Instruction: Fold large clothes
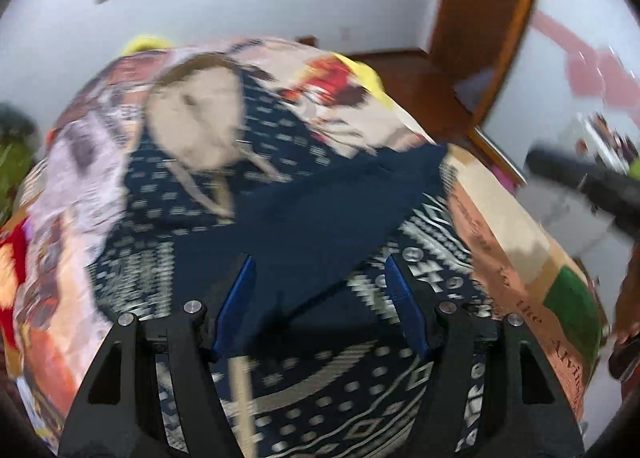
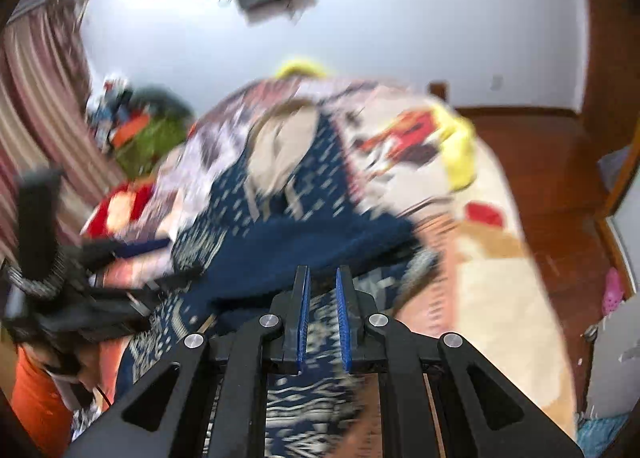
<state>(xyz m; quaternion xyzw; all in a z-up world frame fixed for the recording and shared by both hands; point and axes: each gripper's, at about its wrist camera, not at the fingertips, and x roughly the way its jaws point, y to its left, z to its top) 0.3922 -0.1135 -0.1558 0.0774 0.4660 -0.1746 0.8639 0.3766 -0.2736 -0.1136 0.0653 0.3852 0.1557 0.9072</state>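
Note:
A navy hooded garment with a white pattern (image 1: 304,218) lies spread on the bed, its beige-lined hood (image 1: 196,126) at the far end. A plain navy flap is folded across its middle. My left gripper (image 1: 320,262) hovers over the near part of the garment, jaws wide apart and empty. In the right wrist view the same garment (image 2: 288,242) lies ahead. My right gripper (image 2: 322,278) is over its near edge, jaws a narrow gap apart with nothing between them. The left gripper (image 2: 132,254) shows at the left of that view. Both views are motion-blurred.
A colourful printed bedspread (image 1: 516,226) covers the bed. A yellow item (image 2: 460,154) lies at its far side. Wooden floor (image 2: 552,186) and a wooden door frame (image 1: 500,38) are on the right. Striped curtains (image 2: 36,98) and clutter (image 2: 140,130) are on the left.

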